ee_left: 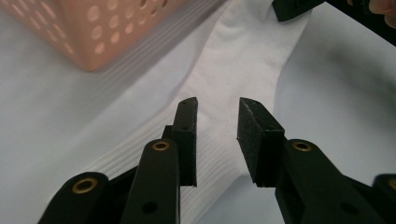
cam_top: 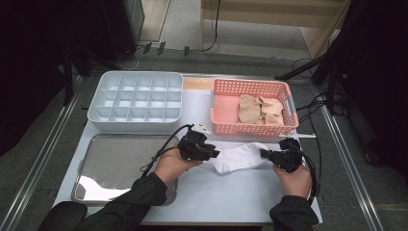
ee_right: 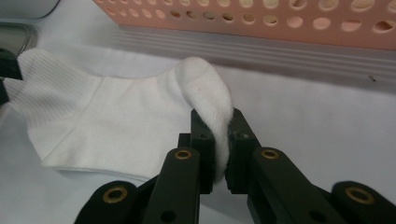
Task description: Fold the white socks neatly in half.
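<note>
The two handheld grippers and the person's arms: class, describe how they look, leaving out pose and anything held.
Both the left gripper and the right gripper are black, each with two flat, rough-faced black jaw pads and brass-coloured rivets at the linkages. A black cable trails from the left one; another hangs by the right. The person wears dark long sleeves.

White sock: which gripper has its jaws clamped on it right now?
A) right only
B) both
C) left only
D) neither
A. In the right gripper view the right gripper has its jaws pinched on a bunched fold at one end of the white sock. In the left gripper view the left gripper has its jaws spread apart over the ribbed end, with fabric showing in the gap and no pinch.
</note>
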The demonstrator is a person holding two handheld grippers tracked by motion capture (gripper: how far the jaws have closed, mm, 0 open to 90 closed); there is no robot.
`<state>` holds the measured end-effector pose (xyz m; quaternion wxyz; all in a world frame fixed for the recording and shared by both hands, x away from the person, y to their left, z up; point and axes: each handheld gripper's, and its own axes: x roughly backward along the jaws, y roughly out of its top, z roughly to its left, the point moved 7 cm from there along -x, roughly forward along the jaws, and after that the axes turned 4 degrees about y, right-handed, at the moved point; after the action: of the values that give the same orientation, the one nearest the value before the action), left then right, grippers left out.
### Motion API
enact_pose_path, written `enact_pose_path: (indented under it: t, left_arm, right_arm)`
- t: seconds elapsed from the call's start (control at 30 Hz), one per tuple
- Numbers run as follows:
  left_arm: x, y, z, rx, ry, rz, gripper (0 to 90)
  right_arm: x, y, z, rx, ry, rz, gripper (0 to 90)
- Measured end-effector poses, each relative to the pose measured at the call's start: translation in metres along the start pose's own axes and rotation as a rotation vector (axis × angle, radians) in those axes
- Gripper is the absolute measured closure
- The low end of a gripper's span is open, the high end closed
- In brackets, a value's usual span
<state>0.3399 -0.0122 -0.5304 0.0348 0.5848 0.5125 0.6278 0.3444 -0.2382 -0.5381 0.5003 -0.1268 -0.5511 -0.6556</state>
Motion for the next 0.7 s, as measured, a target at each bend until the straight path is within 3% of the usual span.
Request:
enact_pose_path:
  t: [0.33,0.57,0.7]
  left_arm:
    - [-0.029,-0.008,-0.002,-0.018,0.024,0.045,68.8]
    - [-0.036,-0.011,-0.002,-0.019,0.021,0.051,68.6]
    - [-0.038,-0.011,-0.002,-0.02,0.024,0.042,68.7]
  right_arm:
    - [0.004,0.006,0.012,0.033,0.005,-0.005,85.6]
    - [0.005,0.013,0.034,0.079,0.036,-0.018,85.6]
    - [0.003,0.016,0.043,0.068,0.051,-0.013,85.6]
